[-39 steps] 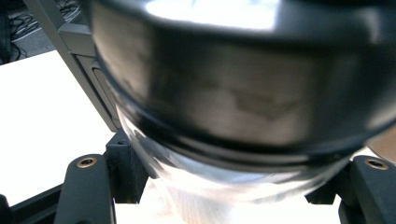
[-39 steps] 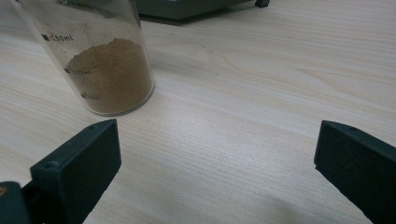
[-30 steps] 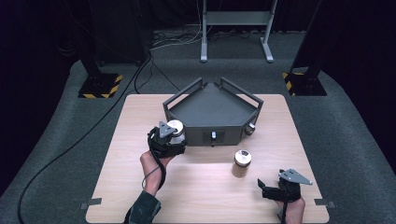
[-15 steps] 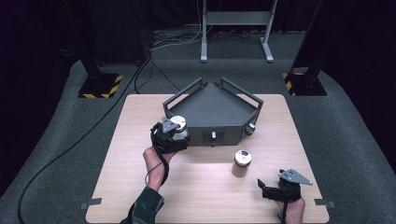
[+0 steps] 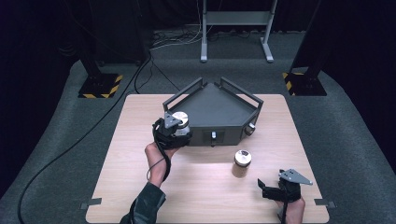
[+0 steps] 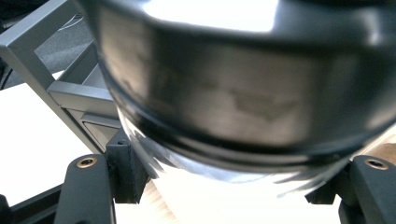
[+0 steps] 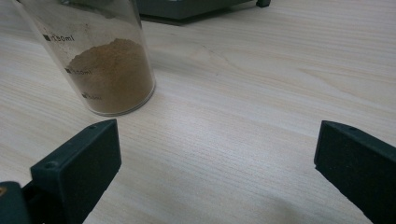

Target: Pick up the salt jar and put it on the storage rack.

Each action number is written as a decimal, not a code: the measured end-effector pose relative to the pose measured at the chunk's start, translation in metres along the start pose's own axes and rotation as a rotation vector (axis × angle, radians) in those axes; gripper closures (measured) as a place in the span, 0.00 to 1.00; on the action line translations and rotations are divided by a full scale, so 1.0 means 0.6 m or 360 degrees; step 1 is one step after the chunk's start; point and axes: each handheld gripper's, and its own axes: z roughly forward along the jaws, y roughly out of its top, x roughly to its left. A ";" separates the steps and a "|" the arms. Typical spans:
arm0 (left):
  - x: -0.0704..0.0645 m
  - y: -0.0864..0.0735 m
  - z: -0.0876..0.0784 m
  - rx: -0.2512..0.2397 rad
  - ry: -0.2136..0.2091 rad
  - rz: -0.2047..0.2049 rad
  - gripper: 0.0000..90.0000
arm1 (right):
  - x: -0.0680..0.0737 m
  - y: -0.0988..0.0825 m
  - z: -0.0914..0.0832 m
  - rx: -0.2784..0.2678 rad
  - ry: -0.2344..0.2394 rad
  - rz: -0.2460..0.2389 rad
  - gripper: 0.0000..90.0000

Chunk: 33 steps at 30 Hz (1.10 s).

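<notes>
My left gripper (image 5: 174, 129) is shut on a clear jar with a silver lid (image 5: 180, 117), held upright at the front left corner of the grey angular tray (image 5: 215, 103). In the left gripper view the jar (image 6: 233, 93) looms blurred between the jaws of the left gripper (image 6: 231, 179), with the tray's rail (image 6: 28, 51) behind it. A second jar (image 5: 242, 163), part full of brown powder, stands on the table in front of the tray. My right gripper (image 5: 267, 189) rests open near the front right edge. Its view shows the powder jar (image 7: 107, 60) just beyond the right gripper (image 7: 215, 168), untouched.
The wooden table (image 5: 135, 182) sits on grey carpet. Two black stands with striped feet (image 5: 100, 86) and a metal frame (image 5: 233, 28) are behind it. A cable (image 5: 70, 149) runs across the floor at the left.
My left gripper has carried the lidded jar a little farther away from the person, up against the tray's corner. The right gripper and the powder jar have stayed put.
</notes>
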 end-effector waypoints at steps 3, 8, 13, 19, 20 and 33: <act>0.000 0.003 0.000 -0.0002 -0.0005 0.0006 0.35 | 0.000 0.000 0.000 0.0000 0.0000 -0.0001 0.00; -0.002 0.008 0.000 -0.0007 -0.0007 0.0011 0.35 | 0.000 0.000 0.000 0.0000 0.0000 -0.0001 0.00; -0.003 0.014 -0.002 -0.0019 -0.0005 0.0016 0.35 | 0.000 0.000 0.000 -0.0001 -0.0001 -0.0001 0.00; -0.003 0.020 -0.003 -0.0026 -0.0005 0.0018 0.35 | 0.000 0.000 0.000 0.0001 -0.0001 -0.0002 0.00; -0.004 0.021 -0.002 -0.0027 -0.0003 0.0020 0.35 | 0.000 0.000 0.000 0.0001 -0.0001 -0.0002 0.00; -0.007 0.046 0.006 -0.0028 -0.0004 0.0043 0.35 | 0.001 0.001 0.001 0.0007 -0.0002 -0.0002 0.00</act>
